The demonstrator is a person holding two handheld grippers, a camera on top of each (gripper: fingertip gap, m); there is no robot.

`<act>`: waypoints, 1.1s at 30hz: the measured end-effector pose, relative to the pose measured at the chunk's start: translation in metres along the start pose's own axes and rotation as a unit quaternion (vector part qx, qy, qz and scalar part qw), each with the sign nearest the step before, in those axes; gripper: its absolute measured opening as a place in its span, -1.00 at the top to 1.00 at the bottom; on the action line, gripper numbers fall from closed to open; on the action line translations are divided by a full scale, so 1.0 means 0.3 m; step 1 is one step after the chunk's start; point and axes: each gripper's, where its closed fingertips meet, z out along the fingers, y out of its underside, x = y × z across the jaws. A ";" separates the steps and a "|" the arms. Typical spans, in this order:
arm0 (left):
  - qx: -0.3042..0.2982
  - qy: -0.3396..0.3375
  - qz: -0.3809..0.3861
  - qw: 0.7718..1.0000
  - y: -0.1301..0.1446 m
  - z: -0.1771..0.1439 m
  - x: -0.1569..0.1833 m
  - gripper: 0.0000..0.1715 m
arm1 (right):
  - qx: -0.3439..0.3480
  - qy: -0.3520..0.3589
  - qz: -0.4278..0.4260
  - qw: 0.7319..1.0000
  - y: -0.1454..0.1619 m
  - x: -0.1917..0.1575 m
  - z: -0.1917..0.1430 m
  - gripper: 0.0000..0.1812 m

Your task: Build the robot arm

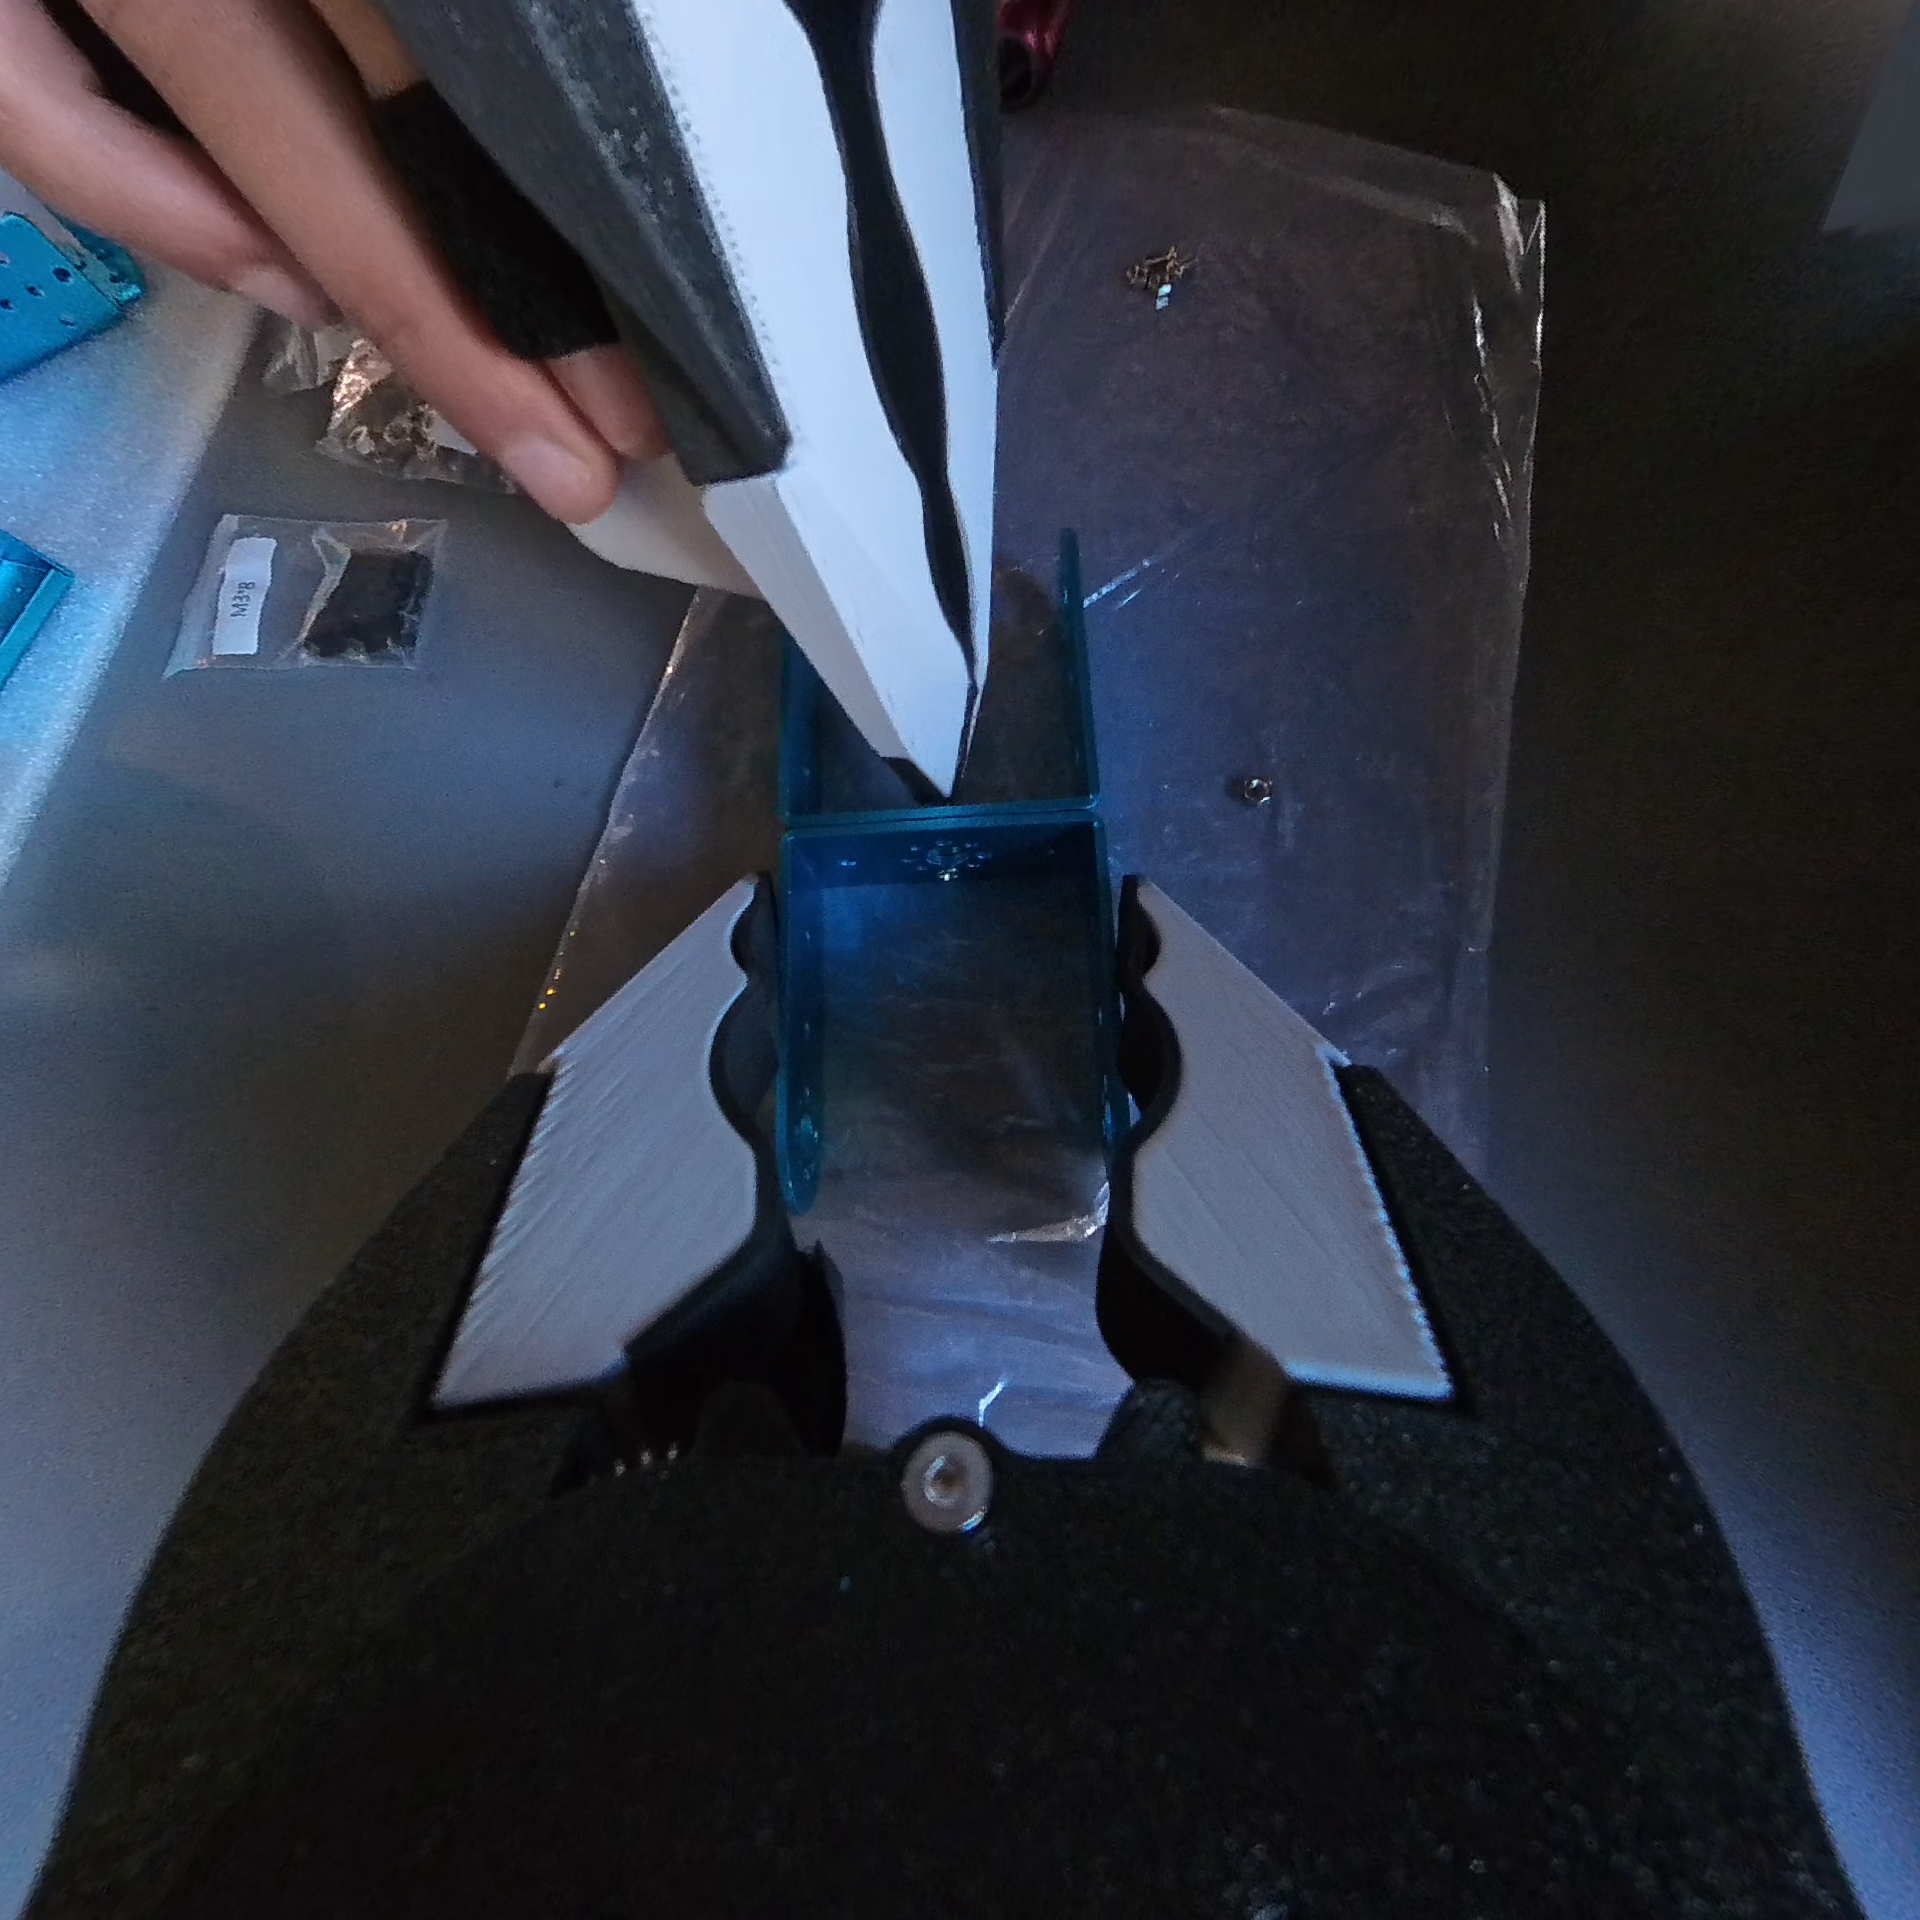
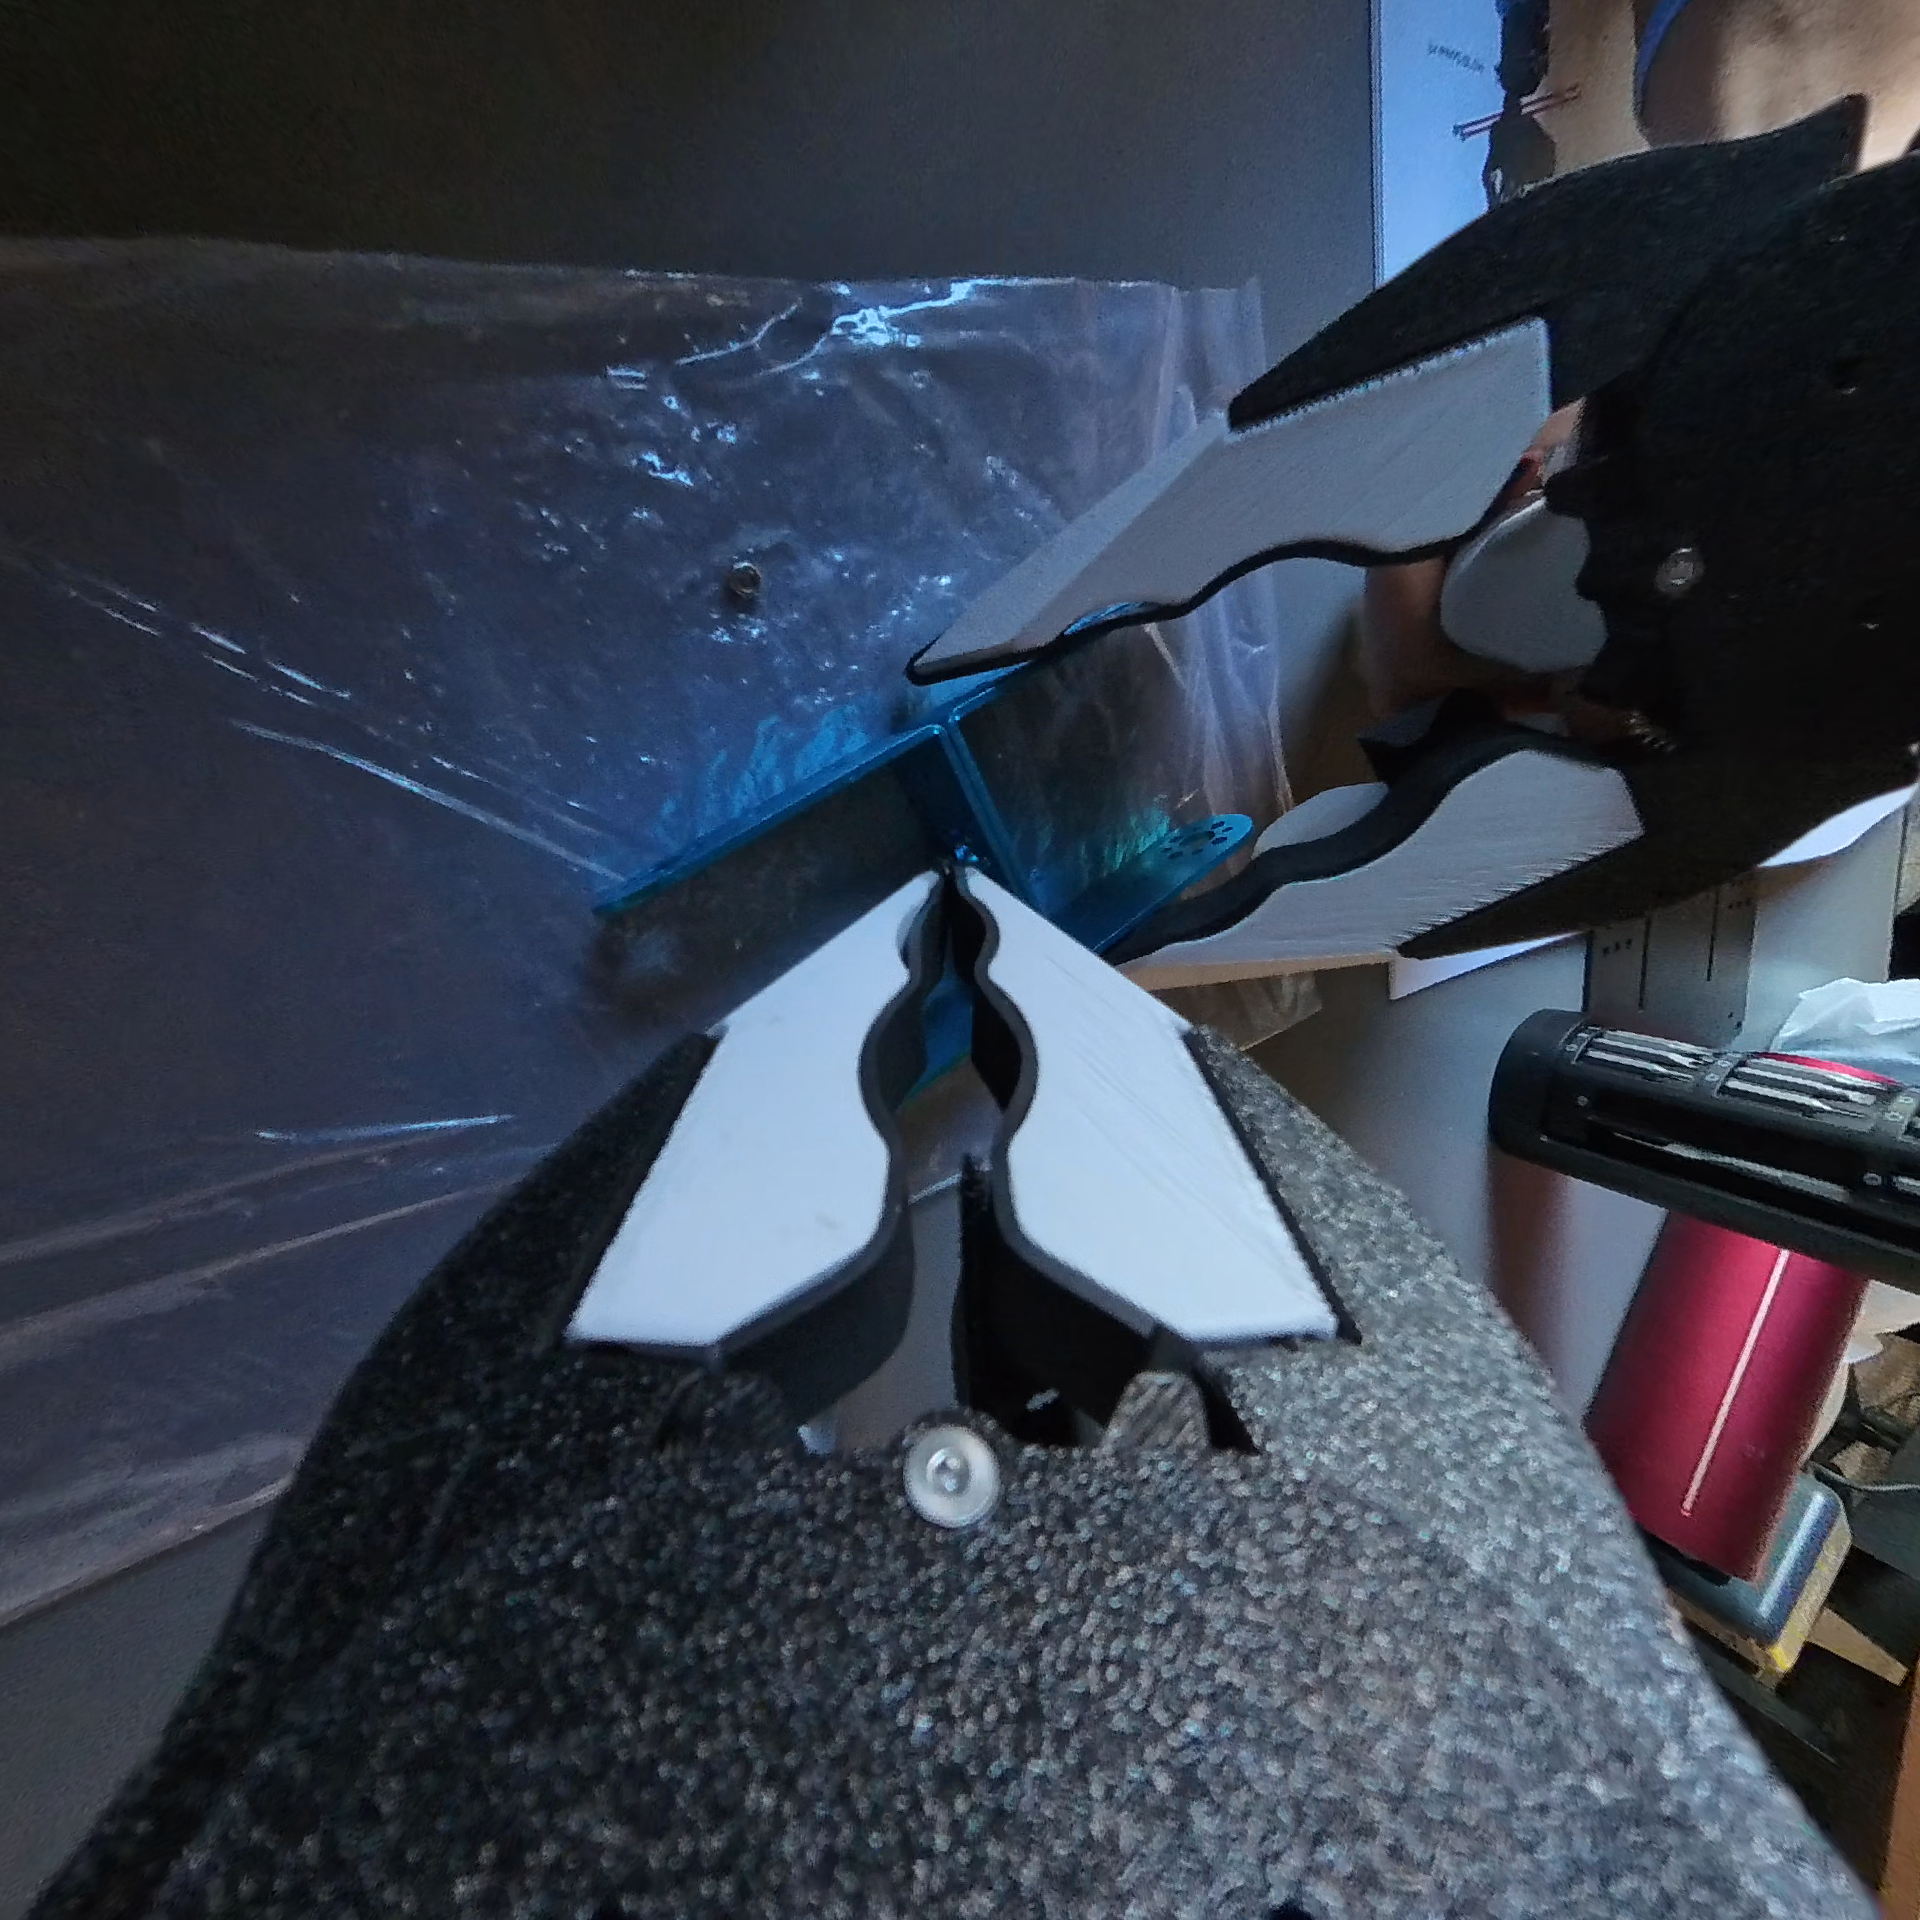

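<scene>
Two blue metal U-brackets (image 1: 940, 997) sit joined back to back on a clear plastic bag (image 1: 1299, 520). My left gripper (image 1: 945, 899) is shut on the near bracket, one finger against each side wall. It also shows in the right wrist view (image 2: 1091, 764), clamping the bracket (image 2: 1049, 769) from above and below. My right gripper (image 2: 951, 883) is shut, its tips at the joint between the two brackets. In the left wrist view it (image 1: 940, 769) reaches down from above into the far bracket. I cannot tell whether it pinches anything small.
A loose nut (image 1: 1254, 792) and small screws (image 1: 1158, 272) lie on the bag. Small hardware bags (image 1: 312, 592) and blue plates (image 1: 62, 281) lie at the left. A hand (image 1: 312, 208) holds the right gripper. A red cylinder (image 2: 1725, 1392) and black tool (image 2: 1714, 1112) are at the right. The tips of both grippers are at nearly the same place.
</scene>
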 end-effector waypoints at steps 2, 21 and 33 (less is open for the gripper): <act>0.000 0.000 0.000 1.000 0.000 0.000 0.000 0.24 | -0.001 0.001 0.000 1.000 0.002 0.001 -0.002 1.00; -0.001 -0.001 0.002 1.000 0.001 0.001 0.000 0.24 | 0.007 0.026 0.009 1.000 0.004 0.018 -0.001 1.00; -0.001 -0.005 0.005 1.000 0.002 0.001 0.001 0.24 | 0.001 -0.007 0.199 0.980 -0.002 0.013 0.003 1.00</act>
